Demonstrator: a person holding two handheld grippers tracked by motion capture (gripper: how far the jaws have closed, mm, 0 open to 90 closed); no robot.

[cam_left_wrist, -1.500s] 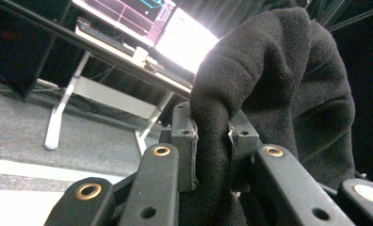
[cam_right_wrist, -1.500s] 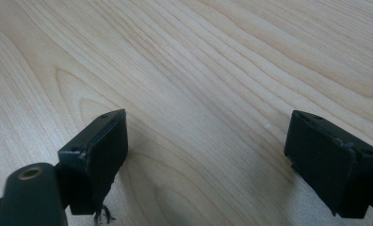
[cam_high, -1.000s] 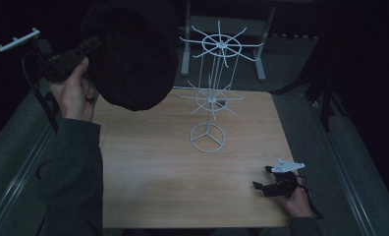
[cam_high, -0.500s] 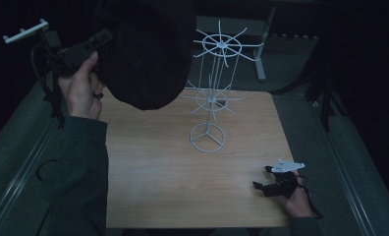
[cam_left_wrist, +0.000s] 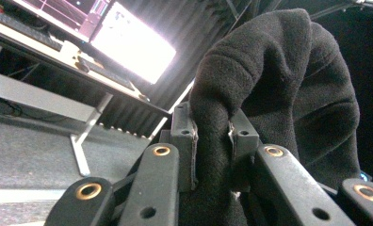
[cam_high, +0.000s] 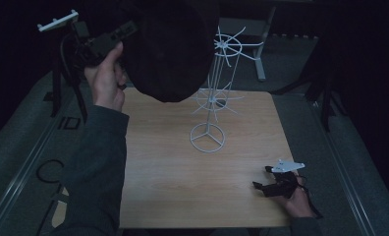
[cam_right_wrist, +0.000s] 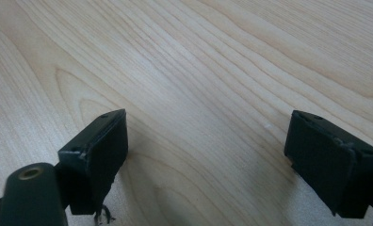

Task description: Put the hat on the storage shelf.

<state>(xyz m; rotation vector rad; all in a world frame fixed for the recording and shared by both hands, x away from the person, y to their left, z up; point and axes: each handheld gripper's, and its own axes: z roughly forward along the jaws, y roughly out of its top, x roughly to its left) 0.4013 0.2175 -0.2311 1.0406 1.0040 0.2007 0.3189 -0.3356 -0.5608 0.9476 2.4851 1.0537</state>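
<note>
Black fleece hat (cam_high: 170, 49) hangs in the air above the far left of the wooden surface (cam_high: 163, 167), close beside the upper arms of the white wire stand (cam_high: 213, 93), which rises from a ring base near the surface's middle. Left tool (cam_left_wrist: 212, 136), raised in the person's left hand (cam_high: 104, 81), has its jaws pinched narrow on a fold of the hat. Right tool (cam_right_wrist: 206, 155) rests low at the near right corner, jaws spread wide, gripping nothing.

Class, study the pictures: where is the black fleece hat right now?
The black fleece hat is held up at the high view's upper left, pinched in the left tongs, just left of the white wire stand.
</note>
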